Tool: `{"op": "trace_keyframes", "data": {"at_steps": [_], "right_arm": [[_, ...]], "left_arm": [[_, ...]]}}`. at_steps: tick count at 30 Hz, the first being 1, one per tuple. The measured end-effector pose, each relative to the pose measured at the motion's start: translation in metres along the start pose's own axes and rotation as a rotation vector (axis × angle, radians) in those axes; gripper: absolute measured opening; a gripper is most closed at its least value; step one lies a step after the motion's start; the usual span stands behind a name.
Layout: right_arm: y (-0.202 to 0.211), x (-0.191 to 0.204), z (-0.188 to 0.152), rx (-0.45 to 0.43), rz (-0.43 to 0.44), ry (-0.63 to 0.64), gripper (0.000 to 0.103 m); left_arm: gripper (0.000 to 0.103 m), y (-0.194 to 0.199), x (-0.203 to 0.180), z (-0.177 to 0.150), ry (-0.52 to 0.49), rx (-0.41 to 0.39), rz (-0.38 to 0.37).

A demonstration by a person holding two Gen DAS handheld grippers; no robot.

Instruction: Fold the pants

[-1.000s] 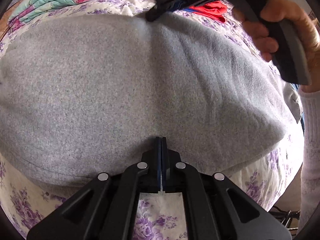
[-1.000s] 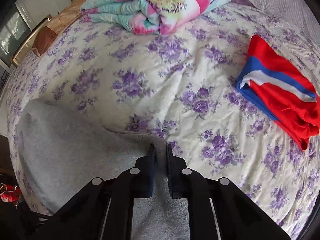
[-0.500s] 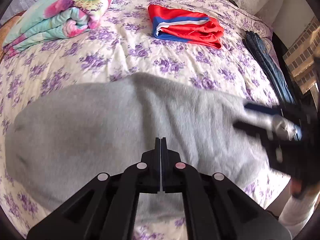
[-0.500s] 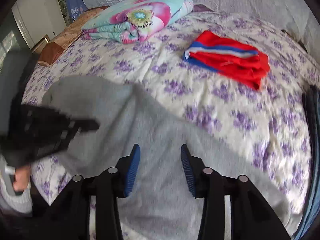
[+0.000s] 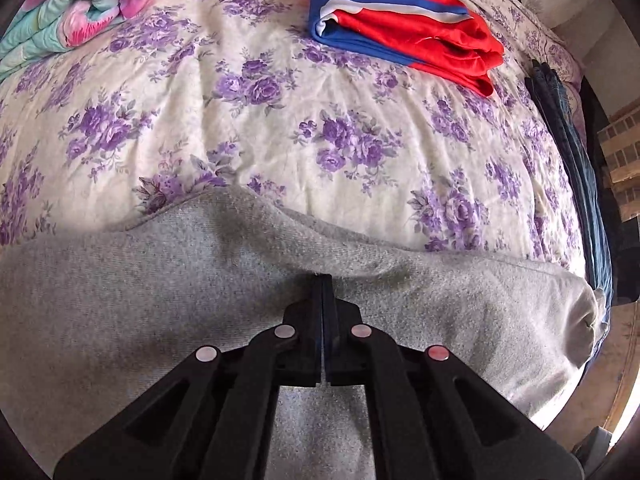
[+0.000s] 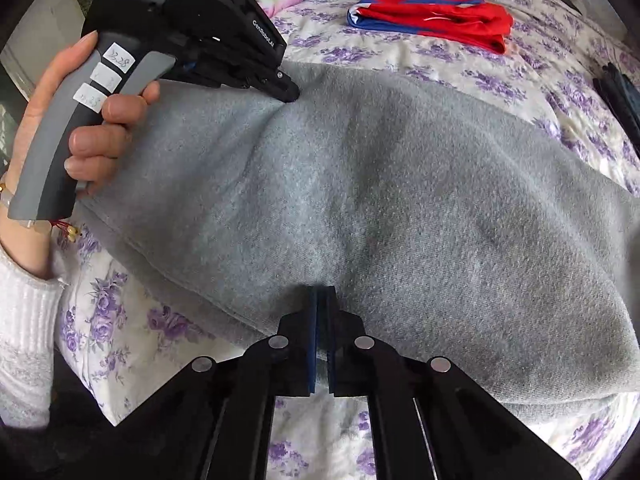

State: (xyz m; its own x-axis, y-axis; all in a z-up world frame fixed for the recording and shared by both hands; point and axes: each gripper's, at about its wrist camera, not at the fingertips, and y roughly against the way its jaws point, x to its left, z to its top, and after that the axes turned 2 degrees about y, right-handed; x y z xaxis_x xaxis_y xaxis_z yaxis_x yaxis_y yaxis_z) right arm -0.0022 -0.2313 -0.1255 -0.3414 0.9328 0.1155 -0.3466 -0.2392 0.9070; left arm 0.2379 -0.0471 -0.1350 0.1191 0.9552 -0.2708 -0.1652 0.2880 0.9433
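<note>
**Grey pants: both edges pinched, fold step in hand**

On the bed with the purple-flowered cream sheet (image 5: 304,92), the grey fleece pants (image 6: 400,200) lie spread across the near part, long axis running side to side; one end reaches close to the bed's edge in the left wrist view. Left claw (image 5: 322,278): jaws pressed together at the far edge of the grey cloth, which puckers into a small ridge at the tips, so judged clamped on the pants. Right claw (image 6: 322,289): jaws together at the near edge of the cloth, fabric dimpled at the tips; also judged clamped on the pants. Right wrist view shows the left hand (image 6: 72,128) squeezing the handle of its tool, tips down at the opposite long edge.

Judgement: a lengthwise fold, one long edge to be carried over to the other; not yet done. To do it well: keep both grips closed until the cloth is laid; lift only enough to clear the layer beneath; move the held edge evenly so it lands parallel to the other edge; pull lightly outward to take out the ridge near the left claw; fleece is thick and soft, so expect drag and bunching.

Well apart, farther up the bed: folded red, blue and white garment (image 5: 404,28); rolled floral quilt (image 5: 80,4); dark blue garment (image 5: 576,152) along the bed's right side.
</note>
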Motion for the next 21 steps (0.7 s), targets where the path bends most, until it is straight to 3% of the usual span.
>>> {"op": "trace_keyframes", "data": {"at_steps": [3, 4, 5, 7, 12, 16, 21], "right_arm": [[0.031, -0.008, -0.006, -0.069, 0.106, -0.095, 0.009], [0.047, -0.012, -0.014, -0.111, 0.126, -0.122, 0.020], [0.066, -0.020, -0.025, -0.167, 0.119, -0.155, 0.044], [0.102, -0.042, -0.051, -0.282, 0.079, -0.238, 0.074], [0.148, -0.138, -0.114, -0.359, -0.025, -0.598, 0.075], [0.131, -0.198, -0.141, -0.336, 0.085, -0.792, 0.075], [0.101, -0.226, -0.138, -0.313, 0.139, -0.857, 0.075]], "left_arm": [[0.001, 0.022, -0.004, -0.024, -0.023, -0.027, 0.029], [0.001, 0.032, -0.007, -0.039, -0.043, -0.049, 0.026], [0.001, 0.042, -0.009, -0.056, -0.063, -0.073, 0.023], [0.001, 0.054, -0.001, -0.093, -0.063, -0.107, 0.038], [0.001, 0.048, 0.042, -0.156, 0.002, -0.136, 0.044], [0.001, 0.059, 0.036, -0.173, -0.006, -0.193, 0.058], [0.001, 0.071, 0.019, -0.183, -0.050, -0.194, 0.039]]}}
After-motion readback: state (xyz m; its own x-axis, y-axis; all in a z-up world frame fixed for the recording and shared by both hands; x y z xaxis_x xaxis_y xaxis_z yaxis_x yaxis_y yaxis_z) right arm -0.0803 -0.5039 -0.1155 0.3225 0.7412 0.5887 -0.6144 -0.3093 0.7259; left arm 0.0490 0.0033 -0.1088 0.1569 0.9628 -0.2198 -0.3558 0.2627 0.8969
